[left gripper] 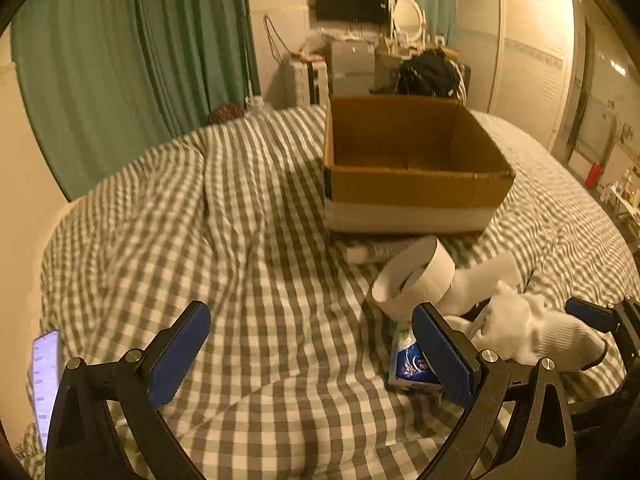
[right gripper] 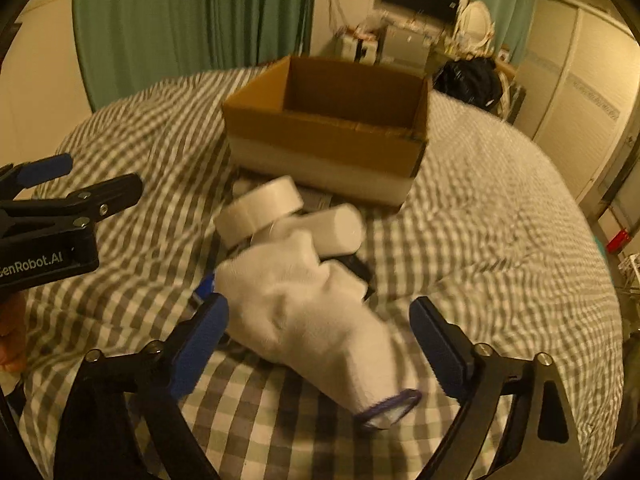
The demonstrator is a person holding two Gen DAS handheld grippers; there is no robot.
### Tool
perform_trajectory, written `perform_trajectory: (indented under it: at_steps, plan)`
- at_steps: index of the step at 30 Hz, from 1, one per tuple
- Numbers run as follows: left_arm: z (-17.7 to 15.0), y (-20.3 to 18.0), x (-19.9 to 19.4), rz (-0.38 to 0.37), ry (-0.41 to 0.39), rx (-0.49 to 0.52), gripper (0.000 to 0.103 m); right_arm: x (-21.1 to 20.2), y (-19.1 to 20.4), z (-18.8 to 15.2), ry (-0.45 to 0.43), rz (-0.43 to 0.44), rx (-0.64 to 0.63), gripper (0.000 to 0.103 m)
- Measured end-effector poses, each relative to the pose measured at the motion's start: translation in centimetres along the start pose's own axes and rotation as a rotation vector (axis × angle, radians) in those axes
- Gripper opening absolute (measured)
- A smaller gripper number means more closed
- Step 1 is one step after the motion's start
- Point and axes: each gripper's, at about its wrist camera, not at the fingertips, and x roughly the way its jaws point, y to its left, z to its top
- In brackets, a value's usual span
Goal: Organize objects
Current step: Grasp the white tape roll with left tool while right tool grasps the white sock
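An open cardboard box (left gripper: 412,184) stands on the checked bed; it also shows in the right wrist view (right gripper: 328,136). In front of it lie a roll of white tape (left gripper: 414,276) (right gripper: 260,208), a white cylinder (right gripper: 332,228), a white sock (right gripper: 316,316) (left gripper: 532,328) and a blue packet (left gripper: 410,364). My left gripper (left gripper: 312,356) is open and empty, left of the pile. My right gripper (right gripper: 320,344) is open with the sock lying between its fingers, untouched.
A lit phone (left gripper: 46,376) lies at the bed's left edge. The checked duvet (left gripper: 240,240) is rumpled. Green curtains (left gripper: 132,60), a cluttered dresser (left gripper: 360,64) and a wardrobe (left gripper: 532,52) stand behind the bed. The left gripper's body (right gripper: 52,224) is at the right view's left.
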Motion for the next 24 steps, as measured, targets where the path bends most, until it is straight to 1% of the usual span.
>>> perform_trajectory:
  at_steps: [3,4,5,6,7,8,10,11,13,17,19,21,23,24]
  plan:
    - [-0.1,-0.6,1.2,-0.003,0.029,0.004,0.103,0.5,0.2,0.0,0.028,0.026,-0.013,0.079]
    - [0.0,-0.8,1.5,-0.007,0.036,0.009,0.103,0.7,0.2,0.0,0.033,0.033,-0.016,0.072]
    - [0.0,-1.0,1.8,-0.012,0.042,0.015,0.103,0.8,0.2,-0.1,0.039,0.046,-0.021,0.064]
    - [0.1,-1.2,1.9,-0.017,0.046,0.019,0.103,0.9,0.3,-0.1,0.042,0.052,-0.024,0.06]
    - [0.2,-1.4,2.1,0.0,0.05,-0.014,0.103,1.0,0.3,-0.1,0.043,0.056,-0.024,0.054]
    - [0.2,-1.6,2.4,-0.004,0.055,-0.008,0.103,1.0,0.1,-0.1,0.041,0.059,-0.02,0.047]
    - [0.4,-2.0,3.2,-0.015,0.066,0.005,0.103,0.7,-0.1,0.0,0.03,0.062,-0.012,0.04]
    - [0.4,-2.2,3.5,-0.012,0.074,-0.006,0.103,0.5,-0.3,0.0,0.022,0.063,-0.005,0.036]
    - [0.4,-2.8,4.1,-0.022,0.089,0.01,0.103,-0.1,-0.6,0.2,-0.004,0.053,0.01,0.033]
    - [0.4,-3.9,5.7,-0.047,0.121,0.034,0.103,-2.0,-2.2,0.9,-0.072,0.025,0.046,0.032]
    - [0.6,-4.5,6.5,-0.075,0.136,0.047,0.103,-2.7,-3.2,1.3,-0.093,0.012,0.066,0.032]
    - [0.7,-5.0,7.3,-0.086,0.148,0.059,0.103,-2.8,-4.1,1.7,-0.105,-0.002,0.085,0.032]
    - [1.0,-5.7,8.1,-0.092,0.154,0.082,0.101,-2.6,-4.7,1.8,-0.105,-0.006,0.1,0.032]
    - [1.1,-6.0,8.6,-0.095,0.159,0.096,0.096,-2.3,-5.0,1.8,-0.102,-0.007,0.109,0.032]
